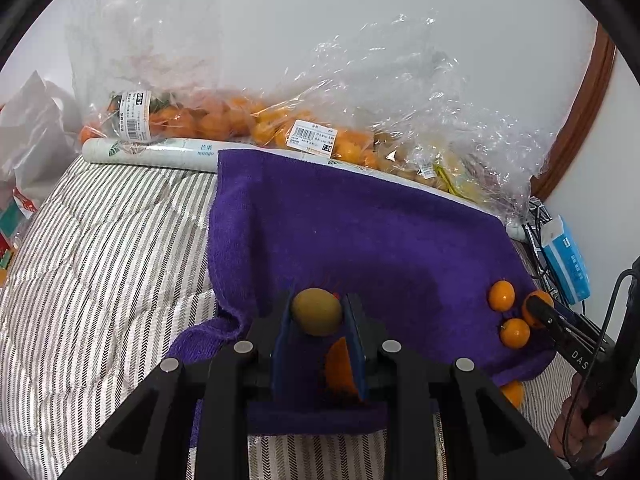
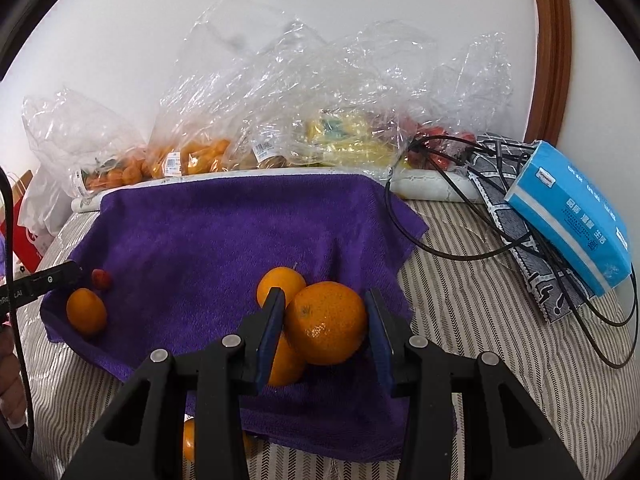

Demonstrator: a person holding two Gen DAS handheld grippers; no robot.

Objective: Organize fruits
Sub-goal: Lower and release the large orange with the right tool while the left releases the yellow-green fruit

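**Both grippers loaded over the purple towel**

Left gripper [image 1: 317, 312]: jaws clenched on a small greenish-yellow fruit [image 1: 316, 311], pinched at the very tips, pads touching both its sides. Fruit is oval, smooth, dull olive-gold. Below it, between the fingers, part of an orange [image 1: 338, 368] lies on the towel [image 1: 360, 220].

Right gripper [image 2: 325, 322]: jaws grasping a mandarin [image 2: 326, 323], seated between the tips; left pad touches its side, right pad's contact is hard to judge. Skin is bright orange, pebbled, stem dimple facing the camera. Two more oranges sit just behind and under it at 10 and 7 o'clock.

Towel's middle and 12 o'clock stretch is bare. Its far edge meets a white roll and crinkled fruit bags [image 2: 280, 120]. At 3 o'clock in the right view: striped bedding, black cables, a blue tissue pack [image 2: 572, 216].
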